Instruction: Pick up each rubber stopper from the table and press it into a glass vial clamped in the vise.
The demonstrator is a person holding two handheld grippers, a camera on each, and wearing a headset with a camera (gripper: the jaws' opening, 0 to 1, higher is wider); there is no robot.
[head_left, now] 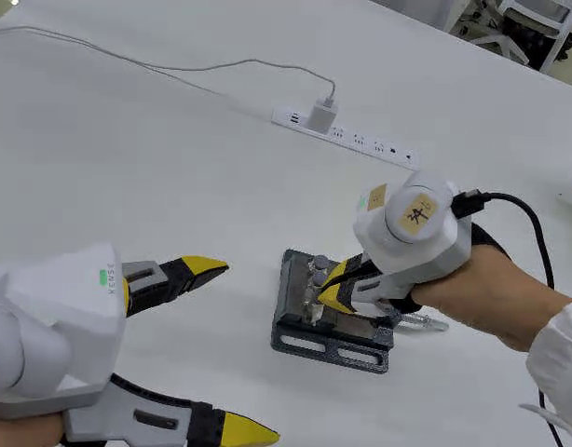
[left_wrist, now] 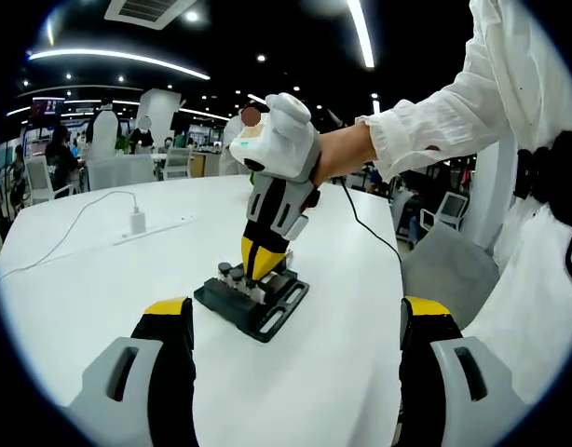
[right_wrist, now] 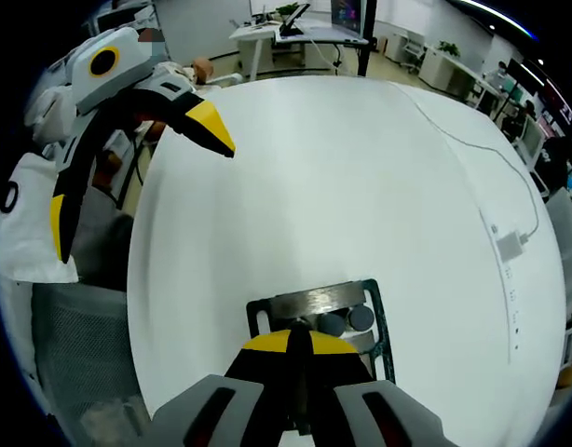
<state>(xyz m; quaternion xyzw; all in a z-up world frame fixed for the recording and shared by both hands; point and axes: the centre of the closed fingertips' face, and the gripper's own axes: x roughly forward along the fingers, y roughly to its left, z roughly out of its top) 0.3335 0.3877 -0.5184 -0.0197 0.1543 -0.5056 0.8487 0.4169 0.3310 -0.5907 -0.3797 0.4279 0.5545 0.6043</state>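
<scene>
Glass vials (head_left: 319, 271) topped with dark grey rubber stoppers (right_wrist: 360, 318) stood clamped in the dark metal vise (head_left: 331, 343) on the white counter (head_left: 174, 168). The right tool (head_left: 324, 296) sat over them, jaws together. The left tool (head_left: 244, 350) gaped open, well apart from the vise.

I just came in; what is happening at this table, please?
A person works with two hand-held grippers. The right gripper, jaws closed, has its tips at the glass vials clamped in the vise. Whether it holds a stopper cannot be told. The left gripper hovers open and empty to the side.
</scene>
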